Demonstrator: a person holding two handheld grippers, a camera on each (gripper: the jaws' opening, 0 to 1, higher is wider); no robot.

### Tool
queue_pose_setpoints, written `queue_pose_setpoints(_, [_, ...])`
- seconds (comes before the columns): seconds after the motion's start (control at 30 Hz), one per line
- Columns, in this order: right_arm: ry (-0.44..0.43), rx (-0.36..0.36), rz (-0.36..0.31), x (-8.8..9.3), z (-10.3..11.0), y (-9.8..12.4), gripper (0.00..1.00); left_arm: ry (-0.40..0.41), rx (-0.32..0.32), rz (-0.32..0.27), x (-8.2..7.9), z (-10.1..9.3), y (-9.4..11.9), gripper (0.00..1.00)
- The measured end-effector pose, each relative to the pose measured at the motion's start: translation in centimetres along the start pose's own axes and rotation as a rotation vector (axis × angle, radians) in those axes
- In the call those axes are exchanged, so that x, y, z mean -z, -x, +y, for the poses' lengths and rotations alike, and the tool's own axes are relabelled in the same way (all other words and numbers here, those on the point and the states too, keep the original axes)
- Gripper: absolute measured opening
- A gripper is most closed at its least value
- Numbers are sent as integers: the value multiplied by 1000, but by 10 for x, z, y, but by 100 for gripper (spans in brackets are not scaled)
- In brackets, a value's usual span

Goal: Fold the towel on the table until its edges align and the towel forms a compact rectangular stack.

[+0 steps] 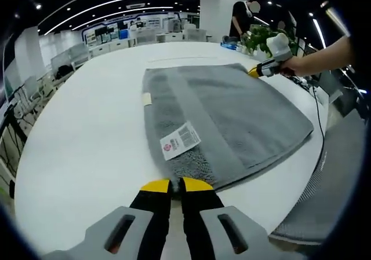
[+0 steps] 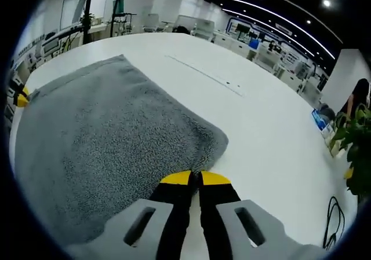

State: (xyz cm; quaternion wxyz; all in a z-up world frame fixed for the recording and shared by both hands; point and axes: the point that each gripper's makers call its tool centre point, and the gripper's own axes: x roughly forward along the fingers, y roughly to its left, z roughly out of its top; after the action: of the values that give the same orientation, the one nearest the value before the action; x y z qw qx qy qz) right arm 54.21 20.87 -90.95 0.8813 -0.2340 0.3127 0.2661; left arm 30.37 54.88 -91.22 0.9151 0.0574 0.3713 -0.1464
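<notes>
— Left gripper (image 1: 175,185)? Fingers pinched together at the near edge of the grey towel (image 1: 232,118), spread flat on the white bench (image 1: 87,132). White label (image 1: 179,139) up.

— Right gripper (image 2: 195,178): clenched at a towel corner; no label there. Plant (image 2: 355,134) far right.

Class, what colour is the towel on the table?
Grey; the towel shows best in the left gripper view.
</notes>
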Motion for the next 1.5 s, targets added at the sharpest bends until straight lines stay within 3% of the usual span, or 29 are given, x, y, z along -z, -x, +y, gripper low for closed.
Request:
queue_pose_setpoints(0.13, [-37, 18, 7, 7, -18, 3, 2, -86, 71, 11, -5, -31, -8, 6])
queue_pose_setpoints(0.27, [-79, 28, 15, 15, -43, -1, 2, -86, 83, 2, -11, -46, -16, 6])
queue_pose_setpoints(0.47, [-77, 31, 25, 19, -59, -1, 2, -75, 103, -9, -20, -67, -26, 6])
queue_pose_setpoints(0.77, [-63, 7, 5, 18, -72, -7, 2, -59, 71, -48, -28, -79, -32, 6])
queue_pose_setpoints(1.33, [-138, -32, -144, 20, -75, -8, 2, -128, 75, -44, -29, -79, -32, 6])
queue_pose_setpoints(1.5, [-146, -42, -150, 20, -78, -12, 2, -149, 72, -37, -29, -79, -32, 6])
